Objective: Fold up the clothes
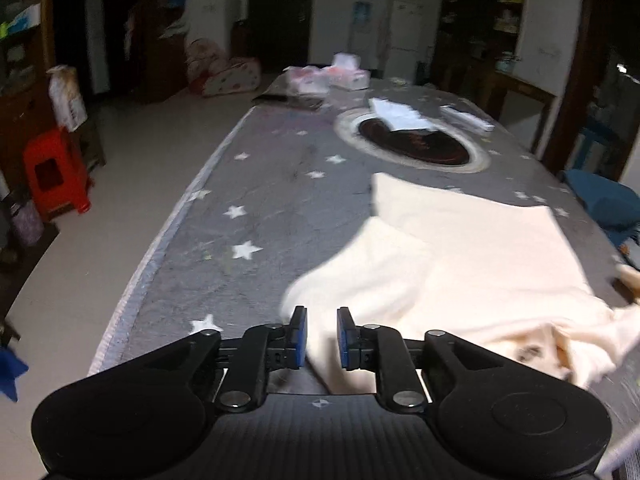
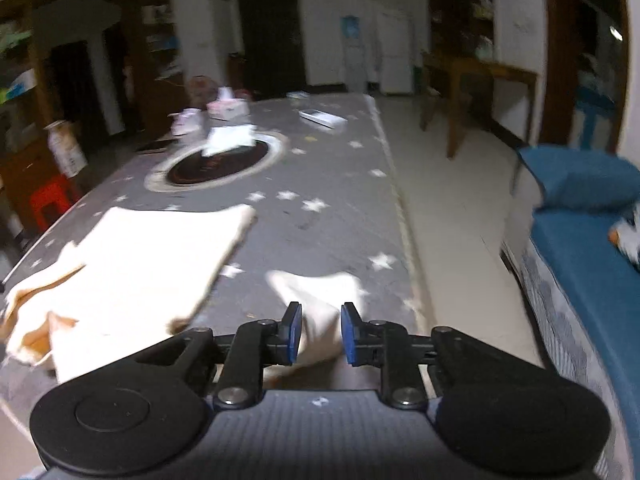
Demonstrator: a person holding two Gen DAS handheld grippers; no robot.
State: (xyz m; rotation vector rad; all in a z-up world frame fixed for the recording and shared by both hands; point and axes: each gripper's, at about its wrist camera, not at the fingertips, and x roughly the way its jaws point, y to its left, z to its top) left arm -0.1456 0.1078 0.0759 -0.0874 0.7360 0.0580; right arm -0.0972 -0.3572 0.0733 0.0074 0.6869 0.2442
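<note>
Through the right wrist camera I saw my right gripper (image 2: 318,330) with its blue-padded fingers (image 2: 295,332) set slightly apart around a fold of the cream garment (image 2: 160,256), which lay spread over the grey star-patterned bench (image 2: 332,184), beside a blue bed (image 2: 592,264).

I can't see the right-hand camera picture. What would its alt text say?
A cream garment lies spread on a long grey star-patterned table, one cloth end reaching between the slightly parted blue pads of the right gripper in the foreground. A blue sofa stands at right; the room is dim and blurred.
</note>
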